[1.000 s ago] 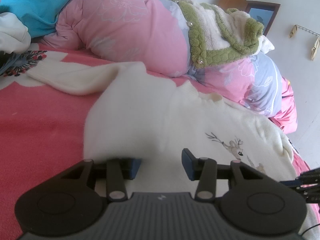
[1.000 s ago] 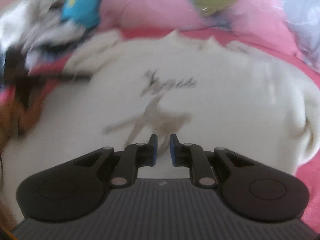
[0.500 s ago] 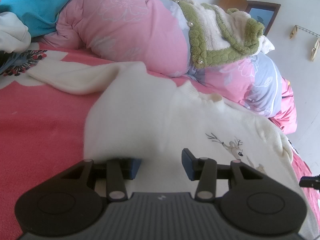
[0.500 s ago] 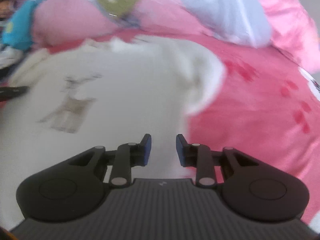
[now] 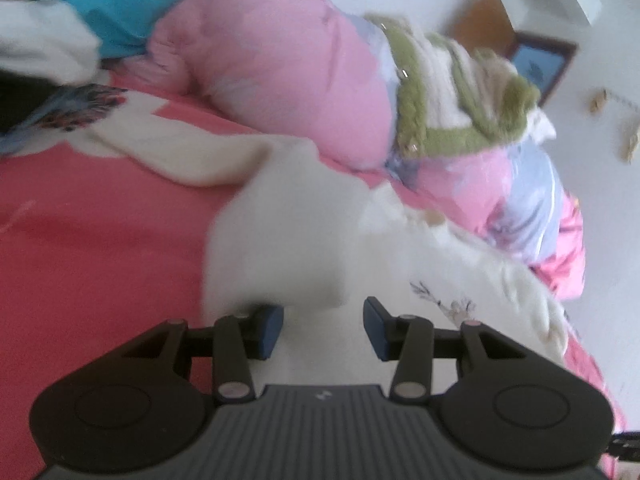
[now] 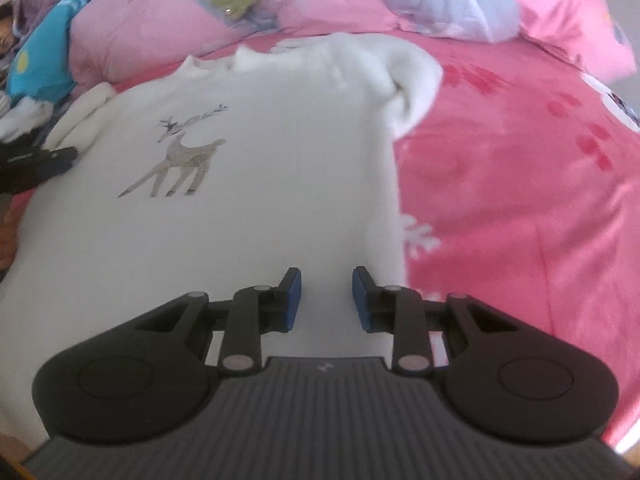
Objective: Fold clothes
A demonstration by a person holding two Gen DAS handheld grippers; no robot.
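A bed (image 6: pixel 520 208) covered in a pink-red blanket with darker paw prints and a white snowflake fills both views. Along its far side lies a bulky pink quilt (image 5: pixel 288 80) with pale blue-grey panels, and a green-trimmed fleece garment (image 5: pixel 460 120) is heaped on top of it. A turquoise cloth (image 5: pixel 116 4) sits at the quilt's left end.

The task's garment, a cream sweater (image 6: pixel 260 168), is spread flat on the blanket in front of the quilt, collar toward the quilt. A deer print (image 6: pixel 180 156) marks its chest. In the left wrist view one sleeve (image 5: pixel 188 152) trails away to the left across the blanket, and a folded-over part of the body lies in a thick layer just ahead of the left finger. In the right wrist view the other sleeve is bunched at the shoulder, at the sweater's right edge.

The right gripper (image 6: pixel 326 300) hovers above the sweater near its right side edge. Its jaws have just been opening and now stand a little apart, with only flat knit showing beneath the gap and nothing pinched.

The left gripper (image 5: pixel 324 330) is over the sweater too, jaws spread moderately and gripping nothing; its tip also shows as a dark shape at the left edge of the right wrist view.
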